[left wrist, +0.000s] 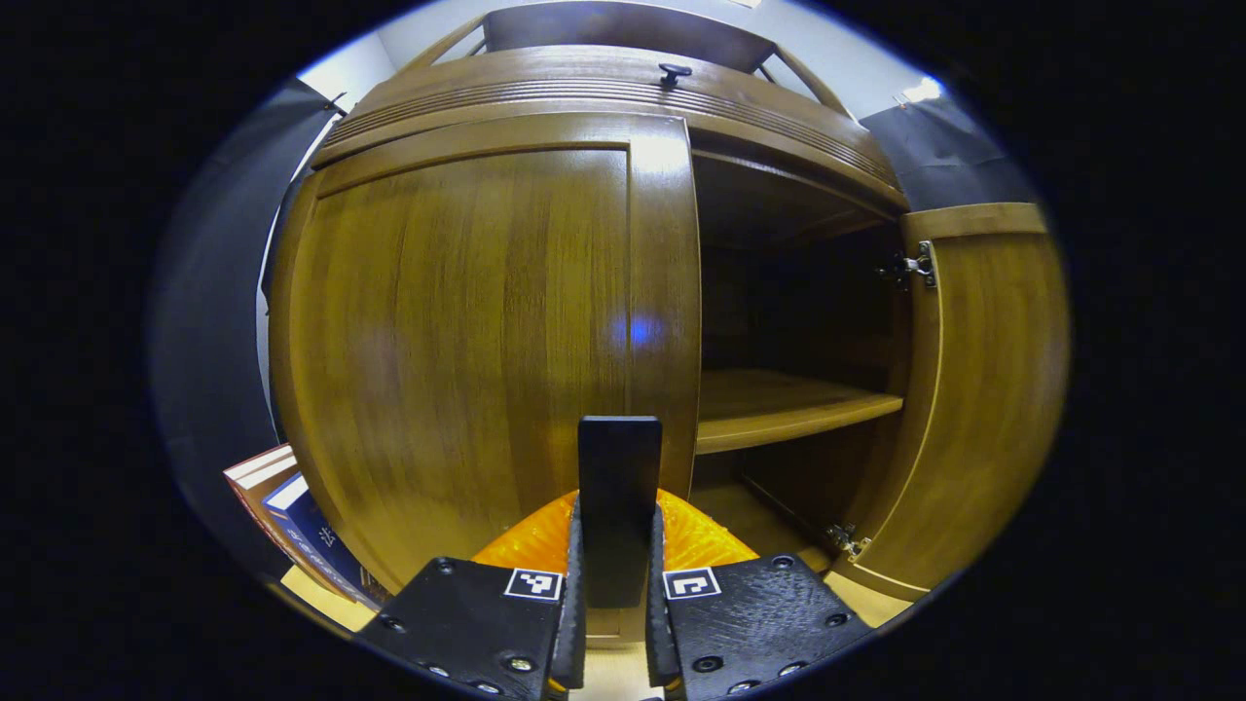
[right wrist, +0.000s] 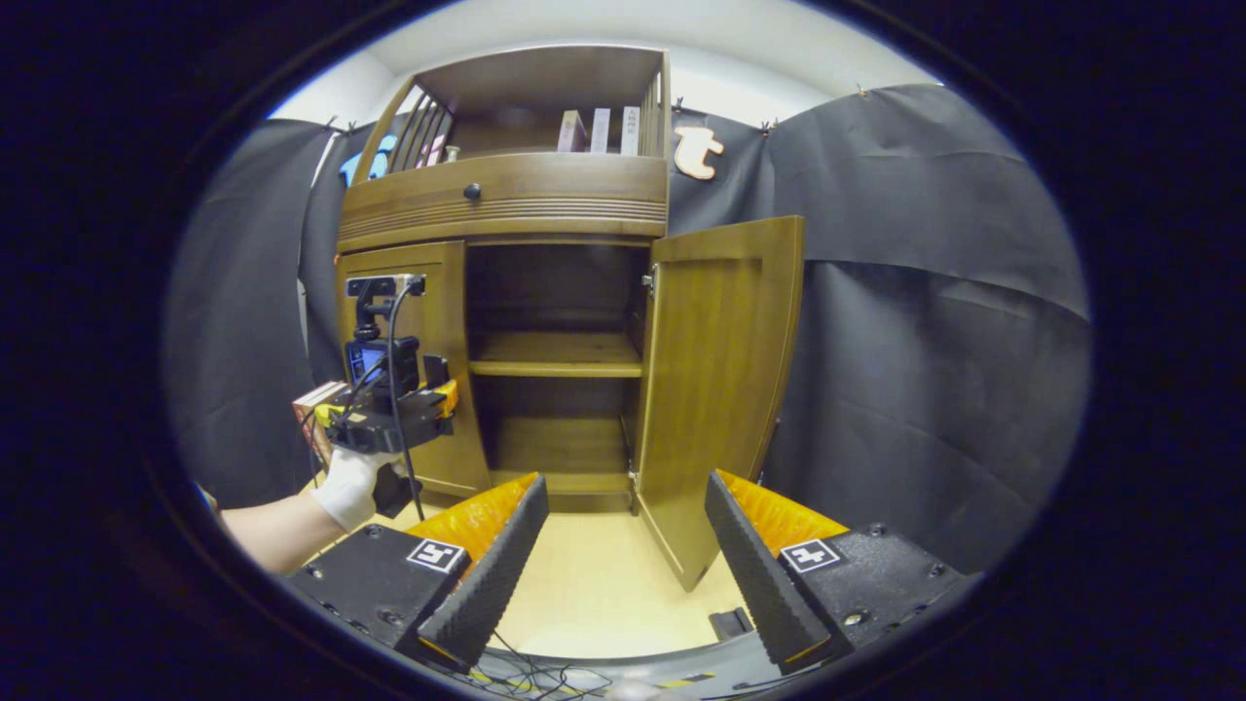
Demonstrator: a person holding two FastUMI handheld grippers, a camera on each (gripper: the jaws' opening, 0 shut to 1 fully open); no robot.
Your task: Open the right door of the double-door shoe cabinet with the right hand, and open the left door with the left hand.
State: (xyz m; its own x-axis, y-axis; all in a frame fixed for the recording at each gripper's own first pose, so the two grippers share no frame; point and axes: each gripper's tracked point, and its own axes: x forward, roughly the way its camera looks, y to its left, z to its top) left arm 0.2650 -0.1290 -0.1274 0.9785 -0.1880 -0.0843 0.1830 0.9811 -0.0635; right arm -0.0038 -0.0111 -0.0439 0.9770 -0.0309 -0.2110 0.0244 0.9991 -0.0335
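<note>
Left gripper [left wrist: 615, 584] fingers nearly closed on dark handle [left wrist: 619, 487] at left door [left wrist: 467, 331] inner edge, door shut, right gripper [right wrist: 623, 545] fingers wide apart, empty, right door [right wrist: 715, 389] swung open beyond them, shelf [right wrist: 555, 365] exposed.

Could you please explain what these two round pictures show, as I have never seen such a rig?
A person holds a two-finger gripper in each hand, and each carries a fisheye camera looking along its own fingers. The left gripper view sits close to the cabinet: the left gripper is shut on a dark upright handle at the edge of the closed left door. The right gripper view is taken from farther back: the right gripper is open and holds nothing. It also shows the gloved hand holding the left gripper at the left door. The right door already stands open, showing a bare shelf. Books lean beside the cabinet on the pale floor.
</note>
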